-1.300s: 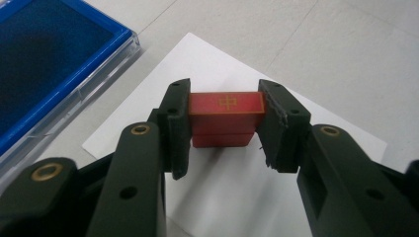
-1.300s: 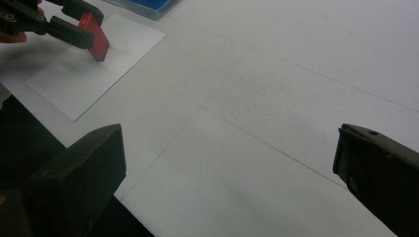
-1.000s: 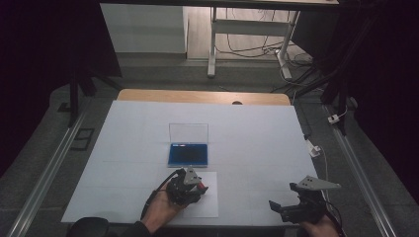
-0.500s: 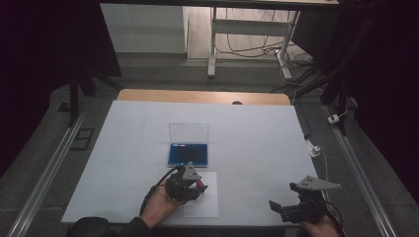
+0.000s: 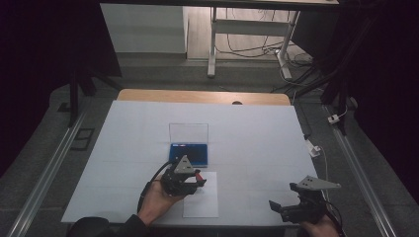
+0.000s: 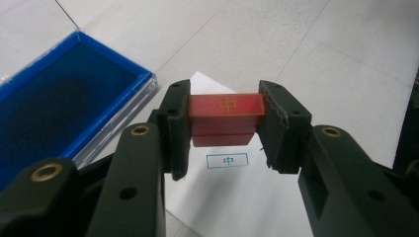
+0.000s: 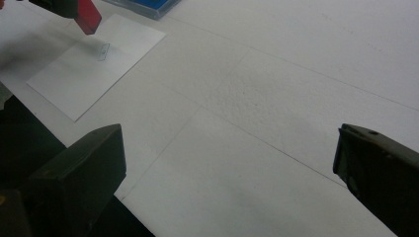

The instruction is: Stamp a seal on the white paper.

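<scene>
Left gripper (image 6: 225, 129) clamped on red stamp (image 6: 226, 114), above paper sheet (image 5: 201, 197) near tabletop's front edge. Right gripper (image 7: 230, 168) gaping, empty. Risk: smeared blue imprint (image 6: 228, 160) if re-pressed crooked.

Ink pad (image 7: 143, 6) cropped by edge.

Wide-open white table (image 5: 257, 133) ahead of the right gripper (image 7: 230, 163) — bare surface between its spread jaws. Off to its left lies the paper sheet (image 7: 94, 61), flat, no obstacle. Around the left gripper (image 6: 225, 131) it's tighter — the blue ink-pad case (image 6: 59, 94) sits just beside its left jaw, lid raised.
</scene>
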Demonstrator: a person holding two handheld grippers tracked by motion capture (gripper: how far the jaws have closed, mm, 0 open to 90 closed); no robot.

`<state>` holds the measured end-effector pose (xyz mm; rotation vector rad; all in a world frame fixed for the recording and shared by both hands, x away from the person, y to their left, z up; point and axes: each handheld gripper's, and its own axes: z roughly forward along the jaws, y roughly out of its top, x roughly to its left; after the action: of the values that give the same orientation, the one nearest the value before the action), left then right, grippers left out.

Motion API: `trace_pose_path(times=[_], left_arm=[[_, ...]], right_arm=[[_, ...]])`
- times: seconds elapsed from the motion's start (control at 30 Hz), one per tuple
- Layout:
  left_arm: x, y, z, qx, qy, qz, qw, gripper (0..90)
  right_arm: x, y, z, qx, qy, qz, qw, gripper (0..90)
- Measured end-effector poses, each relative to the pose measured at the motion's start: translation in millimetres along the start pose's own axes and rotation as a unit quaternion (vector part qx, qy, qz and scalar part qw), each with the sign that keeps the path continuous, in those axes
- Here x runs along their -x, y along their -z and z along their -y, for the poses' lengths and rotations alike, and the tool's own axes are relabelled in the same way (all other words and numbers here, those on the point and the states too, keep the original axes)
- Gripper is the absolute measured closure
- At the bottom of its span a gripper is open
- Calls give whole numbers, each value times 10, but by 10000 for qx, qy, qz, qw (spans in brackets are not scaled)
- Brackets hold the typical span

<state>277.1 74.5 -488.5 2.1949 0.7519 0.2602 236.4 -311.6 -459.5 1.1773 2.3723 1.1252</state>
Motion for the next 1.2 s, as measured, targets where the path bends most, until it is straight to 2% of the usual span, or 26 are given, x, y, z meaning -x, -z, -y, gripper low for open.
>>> trace_pose_path(times=[0.4,0.77,1.2], left_arm=[[-57,94,-40,83,134,-16,9999,582],[-123,155,-68,57,179,-57,9998,582],[-268,247,-96,70,307,-182,9993,582]], right_arm=[[-4,3,0,4,15,14,10000,0],[-4,4,1,9,21,18,10000,0],[-5,4,2,4,19,22,10000,0]])
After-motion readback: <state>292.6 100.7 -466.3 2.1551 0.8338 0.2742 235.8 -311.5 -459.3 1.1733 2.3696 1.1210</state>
